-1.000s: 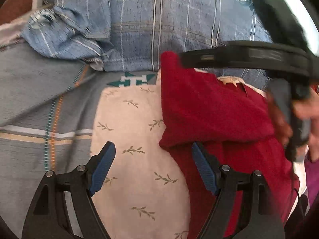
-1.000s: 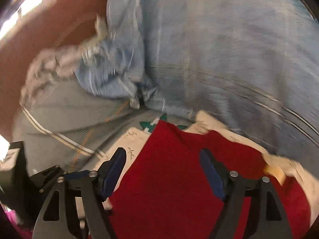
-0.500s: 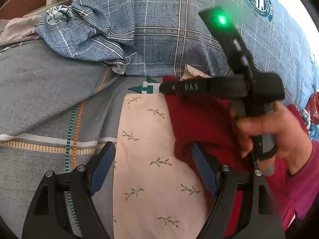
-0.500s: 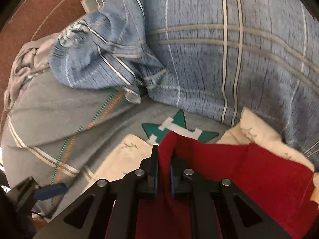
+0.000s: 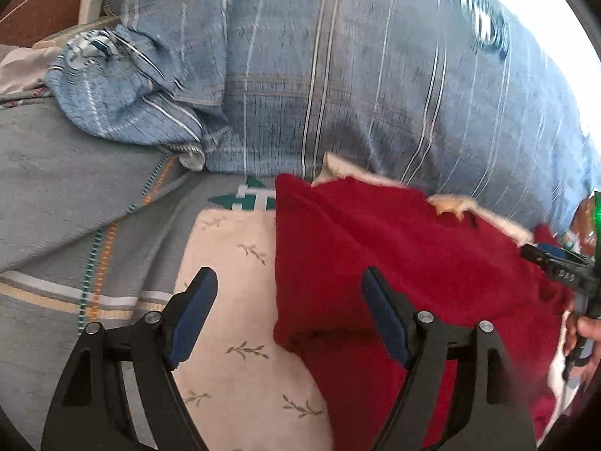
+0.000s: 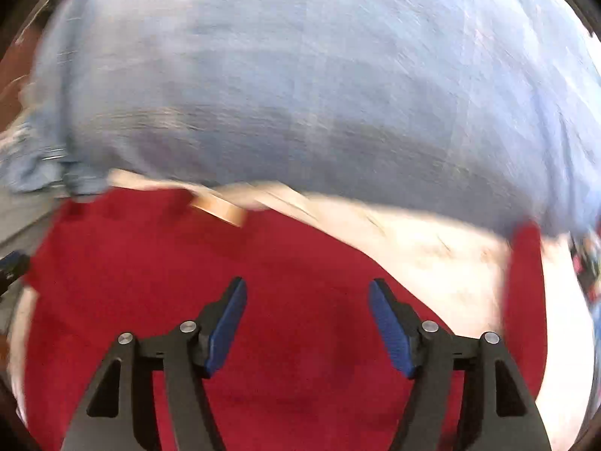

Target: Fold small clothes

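Observation:
A red garment [image 5: 394,263] lies partly folded on a cream cloth with a leaf print [image 5: 233,300]. Its folded left edge runs between my left gripper's fingers. My left gripper [image 5: 289,315] is open and empty, low over that edge. My right gripper [image 6: 306,323] is open and empty above the red garment [image 6: 188,282]; this view is blurred by motion. The right gripper also shows at the far right of the left wrist view [image 5: 563,263], held in a hand. A tan label [image 6: 221,208] sits at the garment's far edge.
A blue plaid pillow [image 5: 375,75] lies behind the garment, with a crumpled blue cloth [image 5: 124,105] to its left. A grey striped bedsheet [image 5: 75,206] covers the left. A white charger and cable [image 5: 90,3] lie at the top left.
My right gripper has let go of the red garment's corner, opened, and swung off to the right. The garment now lies folded over. My left gripper stays open in place.

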Demonstrator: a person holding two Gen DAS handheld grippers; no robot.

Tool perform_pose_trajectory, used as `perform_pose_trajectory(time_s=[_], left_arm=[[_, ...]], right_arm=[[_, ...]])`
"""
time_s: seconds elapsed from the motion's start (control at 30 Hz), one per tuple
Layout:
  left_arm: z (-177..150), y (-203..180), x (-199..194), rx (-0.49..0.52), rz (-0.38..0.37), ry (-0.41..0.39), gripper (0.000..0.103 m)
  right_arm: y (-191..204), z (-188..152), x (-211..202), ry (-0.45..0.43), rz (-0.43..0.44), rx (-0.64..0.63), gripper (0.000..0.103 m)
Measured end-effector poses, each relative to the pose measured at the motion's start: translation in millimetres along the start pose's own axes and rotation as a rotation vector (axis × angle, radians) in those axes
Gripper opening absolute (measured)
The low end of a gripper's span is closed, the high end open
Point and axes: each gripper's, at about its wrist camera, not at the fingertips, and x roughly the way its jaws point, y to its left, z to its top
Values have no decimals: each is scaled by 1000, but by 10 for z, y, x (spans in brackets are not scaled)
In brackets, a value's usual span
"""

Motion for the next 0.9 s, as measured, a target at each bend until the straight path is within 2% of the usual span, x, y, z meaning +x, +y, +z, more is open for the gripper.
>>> perform_pose_trajectory(time_s=[0.07, 0.1, 0.2, 0.27, 0.33, 0.47, 0.57, 0.63, 0.7, 0.8, 0.83, 0.9], left_arm=[[-59, -35, 116, 28, 54, 40, 79], [-104, -33, 163, 34, 66, 58, 81], [-151, 3, 171, 5, 55, 50, 84], [-150, 1, 169, 8, 53, 53, 85], [-164, -15, 165, 11, 56, 51, 85], [-163, -62, 101, 28, 79, 32, 84], [-162, -108, 85, 46, 100, 17, 84], [-168, -127, 83, 51, 110, 12, 84], [-172, -129, 71, 50, 114, 9, 84], [-167, -139, 15, 57, 120, -3, 84], [-162, -144, -15, 60, 124, -11, 84], [-149, -159, -70, 69, 133, -27, 84]], right_arm=[[-50, -64, 198, 50, 72, 19, 23], [-76, -98, 274, 78, 83, 27, 12], [-130, -78, 204, 24, 74, 43, 3], [-172, -58, 178, -6, 29, 51, 3], [-183, -97, 235, 29, 36, 82, 4], [-159, -133, -10, -10, 75, 133, 11], [-72, -178, -217, -41, 136, 133, 26], [111, -204, -265, -45, 160, 70, 36], [255, -254, -178, -26, 151, 20, 36], [268, -325, 56, 54, 127, 24, 36], [262, -324, 16, 27, 126, 30, 36], [214, -348, -70, 42, 126, 33, 36]])
